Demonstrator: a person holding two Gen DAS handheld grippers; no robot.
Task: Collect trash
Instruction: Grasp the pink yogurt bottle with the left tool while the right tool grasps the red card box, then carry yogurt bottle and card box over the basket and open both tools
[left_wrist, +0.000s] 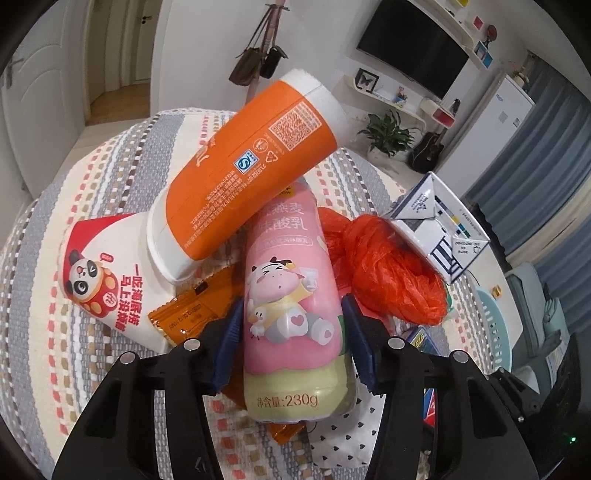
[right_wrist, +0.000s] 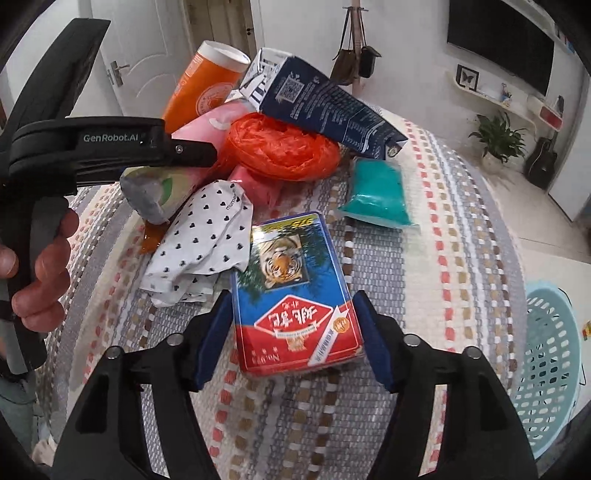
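Left tool (left_wrist: 291, 343) clenched the pink yogurt bottle (left_wrist: 290, 314) under the orange cup (left_wrist: 251, 173): withdraw slowly; right tool (right_wrist: 291, 339) straddled the card box (right_wrist: 295, 295) on the tabletop (right_wrist: 424, 258), unclosed, basket (right_wrist: 550, 369) rightward.

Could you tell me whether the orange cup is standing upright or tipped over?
Tipped: the orange cup leans slantwise on the pink bottle.

pink-yellow bottle (left_wrist: 291, 325) | orange cup (left_wrist: 247, 166) | red-blue tiger box (right_wrist: 295, 299) | striped tablecloth (right_wrist: 424, 258)
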